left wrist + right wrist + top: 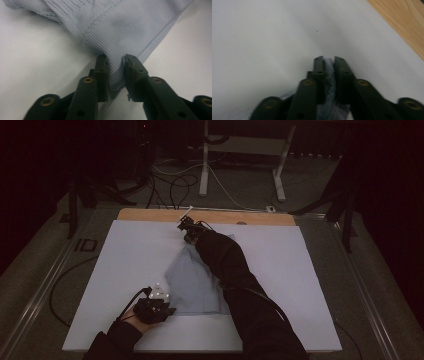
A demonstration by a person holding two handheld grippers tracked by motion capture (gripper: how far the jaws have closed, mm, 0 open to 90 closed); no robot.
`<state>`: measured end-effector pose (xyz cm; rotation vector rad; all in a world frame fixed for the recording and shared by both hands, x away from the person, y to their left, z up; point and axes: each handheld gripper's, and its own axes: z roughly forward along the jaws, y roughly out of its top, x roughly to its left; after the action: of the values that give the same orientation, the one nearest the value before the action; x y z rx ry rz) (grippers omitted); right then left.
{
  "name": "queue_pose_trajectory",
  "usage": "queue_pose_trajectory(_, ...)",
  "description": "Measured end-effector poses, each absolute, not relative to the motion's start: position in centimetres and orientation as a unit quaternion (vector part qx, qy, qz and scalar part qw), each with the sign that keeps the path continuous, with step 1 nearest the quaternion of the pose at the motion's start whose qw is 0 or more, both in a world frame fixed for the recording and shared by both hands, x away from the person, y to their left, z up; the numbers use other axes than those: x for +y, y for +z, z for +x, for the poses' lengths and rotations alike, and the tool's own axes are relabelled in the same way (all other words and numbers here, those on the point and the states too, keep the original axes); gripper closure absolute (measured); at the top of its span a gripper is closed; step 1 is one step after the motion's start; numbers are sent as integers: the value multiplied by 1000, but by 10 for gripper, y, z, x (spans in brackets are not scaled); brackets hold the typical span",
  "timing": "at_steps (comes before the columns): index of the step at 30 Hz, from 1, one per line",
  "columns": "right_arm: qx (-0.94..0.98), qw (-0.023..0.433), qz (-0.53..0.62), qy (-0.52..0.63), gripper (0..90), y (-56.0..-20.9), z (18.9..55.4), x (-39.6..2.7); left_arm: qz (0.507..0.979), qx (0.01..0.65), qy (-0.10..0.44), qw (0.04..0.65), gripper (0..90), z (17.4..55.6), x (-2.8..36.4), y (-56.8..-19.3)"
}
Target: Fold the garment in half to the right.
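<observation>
Dark-sleeved forearms are seen over the white table sheet [125,270], the right one hiding part of the pale blue ribbed knit garment [192,280] at its centre. Its near corner is pinched by the left gripper [115,62], its far corner by the right gripper [329,62]. Floor cables [172,182] lie beyond.

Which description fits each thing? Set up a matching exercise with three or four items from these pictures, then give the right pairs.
Things:
1. left gripper
2. right gripper
3. blue garment
4. wooden strip

Descriptions:
A. runs along the far edge of the table
B. clamps the garment's far corner
C. lies on the white board
D. clamps the garment's near corner

Pairs: 1-D, 2-B, 3-C, 4-A
</observation>
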<state>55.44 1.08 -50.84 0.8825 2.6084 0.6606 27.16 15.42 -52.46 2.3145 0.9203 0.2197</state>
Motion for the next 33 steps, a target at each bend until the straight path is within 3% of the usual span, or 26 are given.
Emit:
queue_pose_trajectory(5,912,158,295,236,869,-502,552,11,876,342,89,330,838,271,154,-520)
queue_pose_trajectory(33,905,173,275,274,872,-462,537,-10,886,287,111,347,845,267,146,-495)
